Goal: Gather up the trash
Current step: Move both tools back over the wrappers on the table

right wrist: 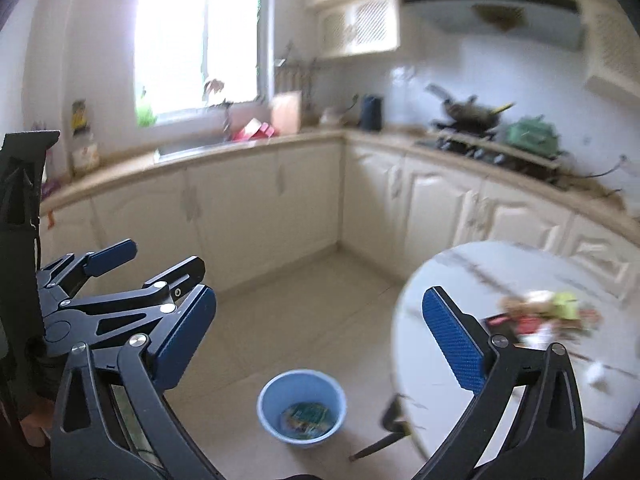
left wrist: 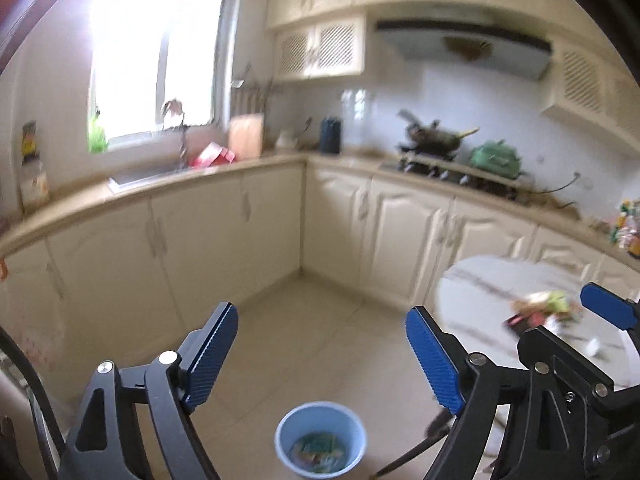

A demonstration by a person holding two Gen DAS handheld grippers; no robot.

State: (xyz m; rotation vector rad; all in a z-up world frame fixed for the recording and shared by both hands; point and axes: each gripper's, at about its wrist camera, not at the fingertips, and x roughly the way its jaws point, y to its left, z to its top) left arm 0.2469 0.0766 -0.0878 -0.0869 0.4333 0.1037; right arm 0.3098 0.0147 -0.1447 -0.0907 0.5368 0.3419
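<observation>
I am holding the left gripper point(left wrist: 322, 360) with its jaws spread wide and nothing between them, and the right gripper point(right wrist: 320, 340) is gaping just as wide, also gripping nothing. Below them, the blue bin point(right wrist: 302, 406) is sitting on the tiled floor point(left wrist: 312, 320) with colourful wrappers point(right wrist: 306, 420) lying in its bottom. To the right, more trash point(right wrist: 548, 314) is lying in a blurred heap on the round marble table point(right wrist: 452, 280), with cream cabinets point(left wrist: 224, 224) standing beyond.
</observation>
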